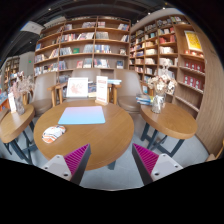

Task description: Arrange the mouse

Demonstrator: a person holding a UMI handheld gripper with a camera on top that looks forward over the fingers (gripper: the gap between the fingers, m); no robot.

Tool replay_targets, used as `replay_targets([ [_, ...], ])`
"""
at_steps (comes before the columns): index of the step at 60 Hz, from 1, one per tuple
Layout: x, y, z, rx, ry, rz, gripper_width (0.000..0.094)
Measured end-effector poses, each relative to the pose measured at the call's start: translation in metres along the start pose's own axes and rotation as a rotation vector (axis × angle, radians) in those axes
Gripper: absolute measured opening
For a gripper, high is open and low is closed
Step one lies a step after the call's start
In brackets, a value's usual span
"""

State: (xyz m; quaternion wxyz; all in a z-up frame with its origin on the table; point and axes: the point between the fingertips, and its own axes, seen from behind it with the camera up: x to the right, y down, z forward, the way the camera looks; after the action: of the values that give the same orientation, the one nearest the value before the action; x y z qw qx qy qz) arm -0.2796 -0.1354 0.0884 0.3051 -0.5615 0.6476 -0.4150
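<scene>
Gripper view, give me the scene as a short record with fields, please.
place: room with bookshelves along the back
table: round wooden table just ahead of the fingers
mat: pale blue mat at the table's middle
mouse: white, on the table, left of the mat
signs: upright cards at the far edge
gripper: fingers open, holding nothing, short of the table
chairs: around the table

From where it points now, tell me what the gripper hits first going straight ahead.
The open gripper points over the round table; straight on, it likely meets the blue mat first, though depth is unclear.
</scene>
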Motion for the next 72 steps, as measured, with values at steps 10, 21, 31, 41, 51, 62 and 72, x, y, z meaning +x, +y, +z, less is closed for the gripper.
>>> replay_targets([
  [10, -0.038, 0.011, 0.008, -0.021, -0.037, -0.024, 0.0859],
  [21, -0.104, 0.018, 0.017, -0.037, -0.108, -0.04, 0.086],
  [31, -0.162, 0.033, 0.015, -0.068, -0.186, -0.071, 0.0856],
  [41, -0.21, 0.046, 0.015, -0.091, -0.239, -0.103, 0.0856],
  [51, -0.243, 0.053, 0.028, -0.105, -0.265, -0.095, 0.0857],
  [62, -0.268, 0.05, 0.05, -0.118, -0.263, -0.079, 0.0854],
  [72, -0.278, 0.047, 0.08, -0.135, -0.25, -0.075, 0.0859],
])
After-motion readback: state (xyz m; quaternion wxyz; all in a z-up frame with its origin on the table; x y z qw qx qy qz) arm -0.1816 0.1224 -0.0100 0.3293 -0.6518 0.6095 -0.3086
